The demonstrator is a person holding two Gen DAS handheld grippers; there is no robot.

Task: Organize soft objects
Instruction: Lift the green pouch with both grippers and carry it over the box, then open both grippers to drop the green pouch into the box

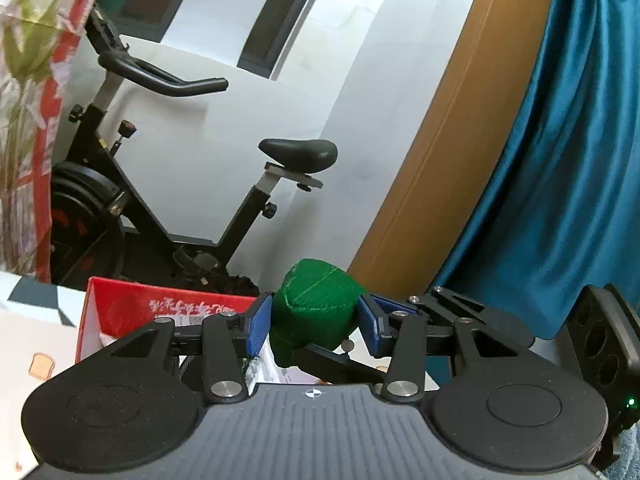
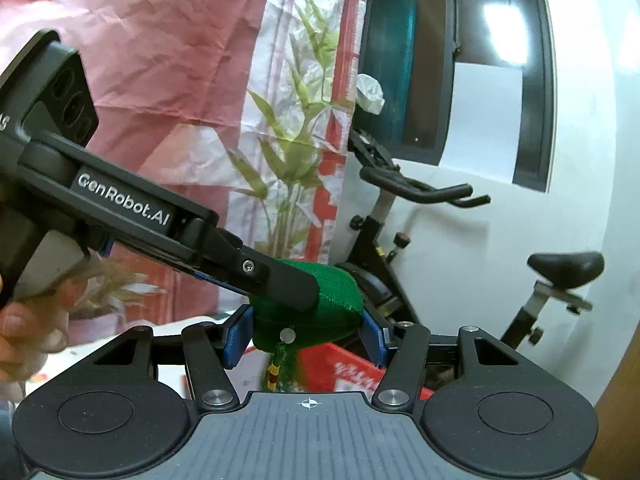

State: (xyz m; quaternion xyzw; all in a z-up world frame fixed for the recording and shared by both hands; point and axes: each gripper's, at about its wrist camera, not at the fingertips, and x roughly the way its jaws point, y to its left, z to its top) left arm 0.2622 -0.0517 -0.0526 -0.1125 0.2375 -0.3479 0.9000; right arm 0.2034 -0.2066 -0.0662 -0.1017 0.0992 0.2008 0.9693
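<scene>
Both grippers clamped one green stuffed toy (image 1: pixel 316 312), held above a red cardboard box (image 1: pixel 160 312). The left gripper (image 1: pixel 316 322) squeezed it between blue pads (image 1: pixel 258 326); the right gripper (image 2: pixel 306 336) gripped it too. An exercise bike (image 1: pixel 168 184) stood behind the box.

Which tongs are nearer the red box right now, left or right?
Cannot tell: both are equally placed. The left tongs and right tongs both clamp the same green pouch, held up in the air above the red box, which sits below and just beyond both.
</scene>
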